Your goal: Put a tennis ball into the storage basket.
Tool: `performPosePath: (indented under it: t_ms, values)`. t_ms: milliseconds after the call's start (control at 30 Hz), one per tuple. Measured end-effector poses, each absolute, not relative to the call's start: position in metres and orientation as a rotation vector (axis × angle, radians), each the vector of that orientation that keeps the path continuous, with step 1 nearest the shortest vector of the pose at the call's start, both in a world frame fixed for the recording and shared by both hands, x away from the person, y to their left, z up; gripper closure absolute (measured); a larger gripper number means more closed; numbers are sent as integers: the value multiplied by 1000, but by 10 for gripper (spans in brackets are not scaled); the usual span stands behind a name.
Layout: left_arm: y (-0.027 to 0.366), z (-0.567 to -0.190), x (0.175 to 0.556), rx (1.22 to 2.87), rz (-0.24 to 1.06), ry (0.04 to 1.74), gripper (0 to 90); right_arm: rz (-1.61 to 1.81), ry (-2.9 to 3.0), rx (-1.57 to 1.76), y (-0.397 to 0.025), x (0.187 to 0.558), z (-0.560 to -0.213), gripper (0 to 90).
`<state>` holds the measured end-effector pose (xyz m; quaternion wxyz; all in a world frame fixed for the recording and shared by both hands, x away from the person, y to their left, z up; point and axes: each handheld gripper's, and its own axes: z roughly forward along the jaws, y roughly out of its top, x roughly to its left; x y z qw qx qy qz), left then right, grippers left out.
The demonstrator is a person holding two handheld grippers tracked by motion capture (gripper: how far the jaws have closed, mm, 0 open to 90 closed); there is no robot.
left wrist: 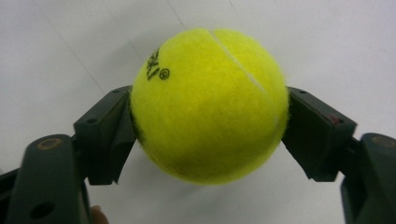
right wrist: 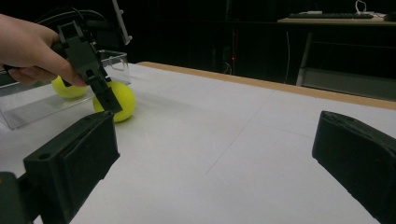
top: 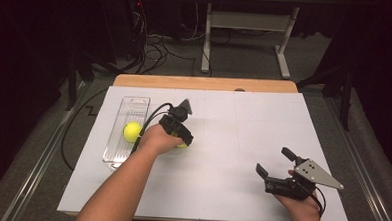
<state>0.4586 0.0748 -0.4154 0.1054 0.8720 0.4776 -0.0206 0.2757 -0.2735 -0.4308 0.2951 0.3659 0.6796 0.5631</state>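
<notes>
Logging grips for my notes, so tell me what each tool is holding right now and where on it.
The left tool grips a tennis ball across its widest part, one jaw on each side. The right tool is open and holds nothing.

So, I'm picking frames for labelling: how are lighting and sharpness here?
High view: white table brightly lit, surroundings dark. Left gripper view: tennis ball sharp, felt visible. Right gripper view: near black jaws soft, left tool and clear tray dimmer.
</notes>
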Motion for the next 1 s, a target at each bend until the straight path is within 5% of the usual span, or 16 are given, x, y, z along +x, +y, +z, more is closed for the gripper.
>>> performPosePath:
  t_ms: [1000]
  values:
    - [75, -397, 442, 2592, -75, 1351, 272, 1491, 1817, 969, -271, 277, -432, 7]
